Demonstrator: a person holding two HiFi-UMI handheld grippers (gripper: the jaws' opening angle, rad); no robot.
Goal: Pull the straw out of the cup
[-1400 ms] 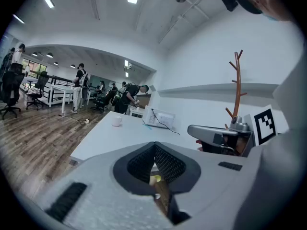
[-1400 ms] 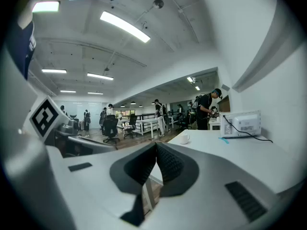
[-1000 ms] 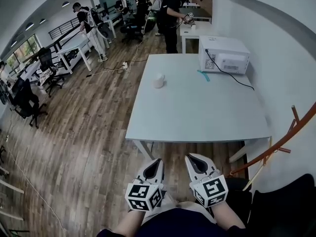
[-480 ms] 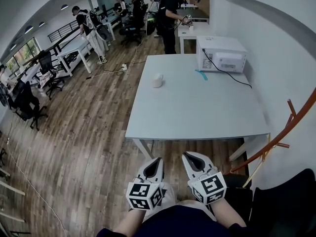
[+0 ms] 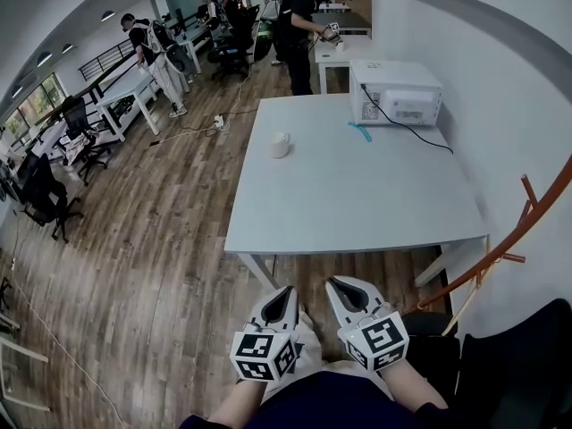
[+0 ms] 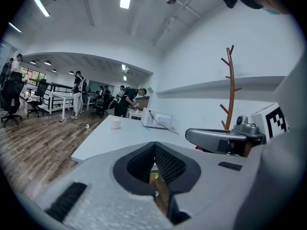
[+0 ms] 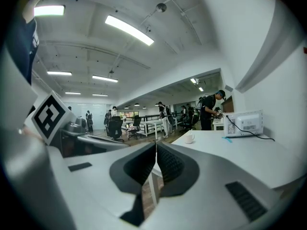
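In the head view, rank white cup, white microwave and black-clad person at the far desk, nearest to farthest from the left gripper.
From left gripper:
1. White cup, white table's left side.
2. White microwave, far right corner.
3. Black-clad person, beyond the table.

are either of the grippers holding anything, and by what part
Nothing is held: the left gripper and right gripper are both shut and empty, short of the table.

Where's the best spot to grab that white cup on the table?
Probably around its round side wall, coming from the near side: the cup stands upright and alone by the table's left edge, with nothing beside it in the way.
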